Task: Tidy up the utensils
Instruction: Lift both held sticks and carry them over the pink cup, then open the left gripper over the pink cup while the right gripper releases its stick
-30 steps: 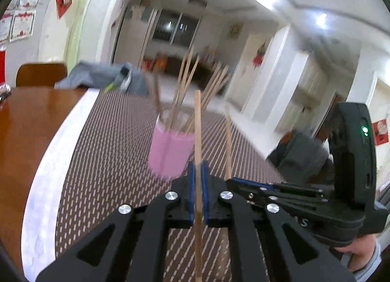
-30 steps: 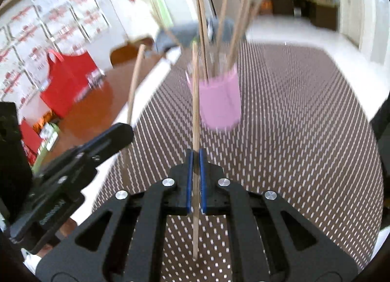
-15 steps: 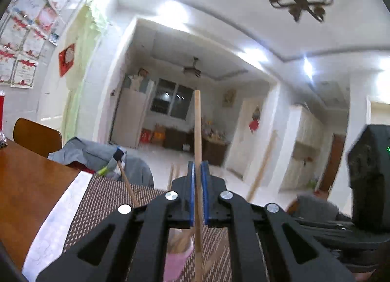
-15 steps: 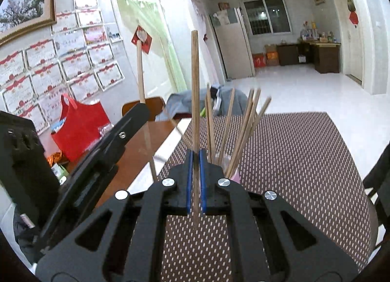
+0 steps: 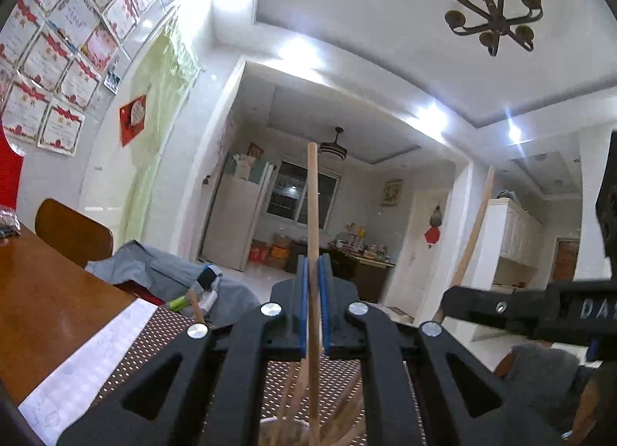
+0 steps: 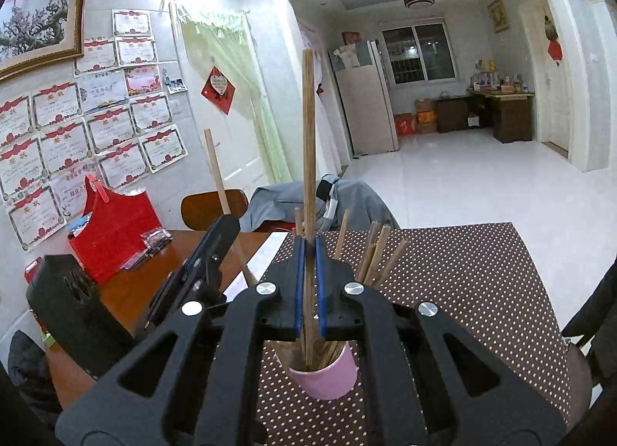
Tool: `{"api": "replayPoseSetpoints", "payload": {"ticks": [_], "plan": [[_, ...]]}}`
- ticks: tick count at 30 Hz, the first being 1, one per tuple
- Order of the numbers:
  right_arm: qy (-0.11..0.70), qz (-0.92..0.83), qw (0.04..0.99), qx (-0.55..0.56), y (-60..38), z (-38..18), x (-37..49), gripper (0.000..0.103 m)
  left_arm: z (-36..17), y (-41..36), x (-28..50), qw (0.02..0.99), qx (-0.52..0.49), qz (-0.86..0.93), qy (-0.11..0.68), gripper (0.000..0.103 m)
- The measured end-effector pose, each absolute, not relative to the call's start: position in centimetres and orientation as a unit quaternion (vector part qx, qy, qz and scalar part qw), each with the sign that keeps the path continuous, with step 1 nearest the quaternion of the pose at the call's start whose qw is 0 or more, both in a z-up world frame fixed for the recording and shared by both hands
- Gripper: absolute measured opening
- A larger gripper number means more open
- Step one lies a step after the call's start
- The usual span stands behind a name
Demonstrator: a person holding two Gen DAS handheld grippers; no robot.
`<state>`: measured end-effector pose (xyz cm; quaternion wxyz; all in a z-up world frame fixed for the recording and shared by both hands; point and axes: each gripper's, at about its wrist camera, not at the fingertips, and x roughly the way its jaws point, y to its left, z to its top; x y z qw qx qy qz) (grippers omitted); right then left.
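My left gripper (image 5: 313, 307) is shut on a pale wooden chopstick (image 5: 313, 214) that stands upright, its lower end over the cup rim (image 5: 281, 426) at the bottom edge. My right gripper (image 6: 307, 288) is shut on a darker brown chopstick (image 6: 307, 137), also upright, its lower tip inside the pink cup (image 6: 327, 380), which holds several chopsticks (image 6: 376, 249). In the right wrist view the left gripper (image 6: 216, 237) sits just to the left with its chopstick (image 6: 216, 176). In the left wrist view the right gripper (image 5: 520, 307) and its chopstick (image 5: 472, 241) show at right.
The cup stands on a brown dotted mat (image 6: 462, 284) over a wooden table (image 5: 46, 291). A red bag (image 6: 115, 226) rests on the table's left side. A chair (image 6: 212, 206) draped with grey clothing (image 6: 293, 199) stands behind the table.
Both grippers rose and tilted upward while holding their chopsticks. The cup slid down in both views, ending beneath the fingers, and the room beyond came into view.
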<state>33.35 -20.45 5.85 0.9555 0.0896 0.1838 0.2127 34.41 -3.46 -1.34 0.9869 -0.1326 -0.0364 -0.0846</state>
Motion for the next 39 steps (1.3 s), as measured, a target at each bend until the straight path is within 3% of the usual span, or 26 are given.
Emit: {"api": "replayPoseSetpoints", "payload": {"ticks": [11, 17, 18, 20, 30, 39], "plan": [[0.215, 0.212, 0.95, 0.077, -19.7, 3.9, 34.7, 0.006, -1.9, -5.1, 34.6, 0.995, -0.07, -0.06, -0.045, 0.006], [0.222, 0.213, 0.948, 0.076, -19.6, 3.6, 34.7, 0.006, -1.9, -4.2, 34.9, 0.993, -0.09, -0.063, -0.032, 0.007], [0.222, 0.213, 0.949, 0.075, -19.5, 3.6, 34.7, 0.006, -1.9, -4.2, 34.9, 0.993, -0.091, -0.063, -0.03, 0.009], [0.224, 0.213, 0.948, 0.074, -19.3, 3.6, 34.6, 0.006, -1.8, -3.9, 34.8, 0.993, -0.097, -0.062, -0.025, 0.028], [0.231, 0.207, 0.948, 0.065, -18.9, 3.5, 34.5, 0.006, -1.5, -3.9, 34.5, 0.994, -0.086, -0.068, 0.012, 0.029], [0.23, 0.201, 0.95, 0.058, -17.9, 3.6, 34.3, 0.007, -0.4, -3.4, 32.8, 0.995, -0.072, -0.065, 0.019, 0.039]]}}
